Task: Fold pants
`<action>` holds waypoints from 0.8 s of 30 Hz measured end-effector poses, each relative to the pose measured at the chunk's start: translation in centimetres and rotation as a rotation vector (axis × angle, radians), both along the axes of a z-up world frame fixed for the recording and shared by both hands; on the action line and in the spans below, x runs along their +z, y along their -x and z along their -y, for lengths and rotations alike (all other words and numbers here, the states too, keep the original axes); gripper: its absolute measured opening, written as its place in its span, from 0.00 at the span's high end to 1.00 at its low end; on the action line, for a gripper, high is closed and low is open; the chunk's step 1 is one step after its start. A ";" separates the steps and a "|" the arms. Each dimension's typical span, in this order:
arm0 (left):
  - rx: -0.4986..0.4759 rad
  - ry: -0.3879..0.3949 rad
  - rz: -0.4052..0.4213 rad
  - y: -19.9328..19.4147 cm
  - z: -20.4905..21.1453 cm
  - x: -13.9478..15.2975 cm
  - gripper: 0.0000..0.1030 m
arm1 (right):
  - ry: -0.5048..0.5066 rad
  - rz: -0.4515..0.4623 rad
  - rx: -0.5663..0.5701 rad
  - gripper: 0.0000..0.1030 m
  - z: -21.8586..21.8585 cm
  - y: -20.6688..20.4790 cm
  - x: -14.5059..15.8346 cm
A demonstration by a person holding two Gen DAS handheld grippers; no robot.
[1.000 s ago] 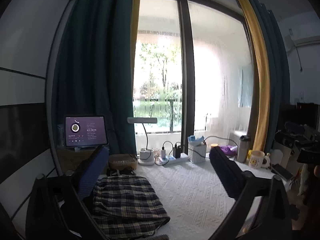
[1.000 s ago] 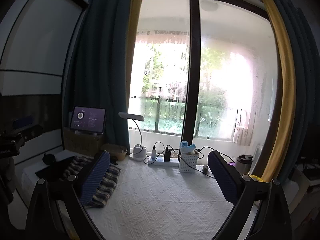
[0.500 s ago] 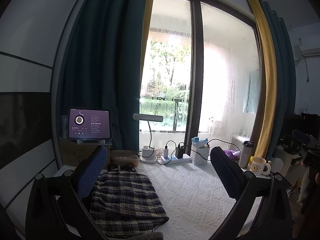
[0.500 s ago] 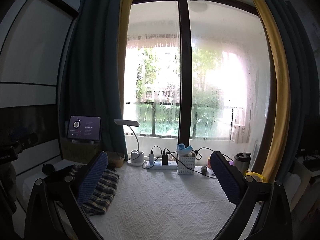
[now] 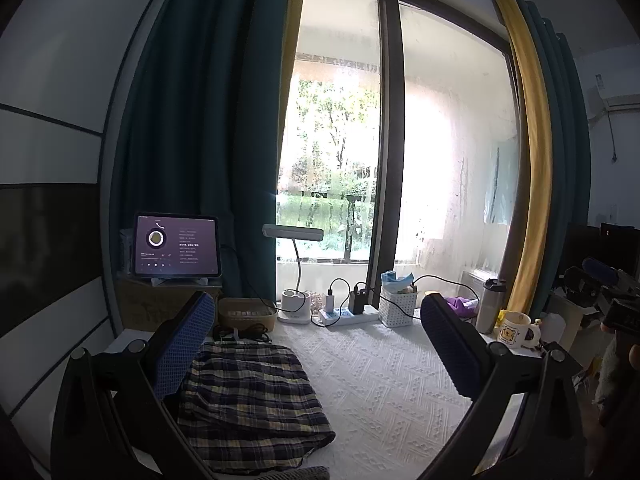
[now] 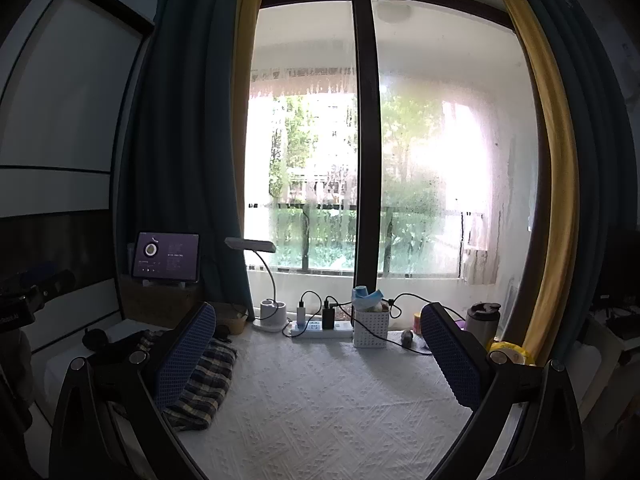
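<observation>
Pants (image 5: 248, 396) (plaid, folded into a compact packet) lie on the left side of the white-covered table (image 5: 380, 380), so I judge the fold finished, which is why I hold my left tongs (image 5: 316, 348) and right tongs (image 6: 318, 354) spread wide, raised and gripping nothing.

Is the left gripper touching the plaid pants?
Cannot tell. In the left wrist view one finger of the open left gripper overlaps the plaid pants.
</observation>
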State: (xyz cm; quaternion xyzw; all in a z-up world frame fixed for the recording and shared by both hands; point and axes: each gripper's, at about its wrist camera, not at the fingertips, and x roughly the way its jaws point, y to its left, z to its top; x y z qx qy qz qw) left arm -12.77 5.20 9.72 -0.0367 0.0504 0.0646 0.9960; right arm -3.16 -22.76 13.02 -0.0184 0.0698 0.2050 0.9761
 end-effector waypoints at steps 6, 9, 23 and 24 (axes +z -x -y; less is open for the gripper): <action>0.004 -0.004 -0.006 0.0 0.1 -0.1 0.01 | 0.001 -0.003 0.006 0.00 0.0 -0.1 -0.1; 0.005 -0.003 -0.012 -0.1 0.0 -0.2 0.01 | 0.002 -0.004 0.007 0.00 0.1 -0.1 -0.1; 0.002 -0.003 -0.019 -0.3 0.1 -0.4 0.01 | 0.014 -0.023 0.011 0.00 -0.4 -0.5 -0.5; 0.000 -0.003 -0.019 -0.3 0.2 -0.4 0.01 | 0.014 -0.023 0.011 0.00 -0.4 -0.5 -0.4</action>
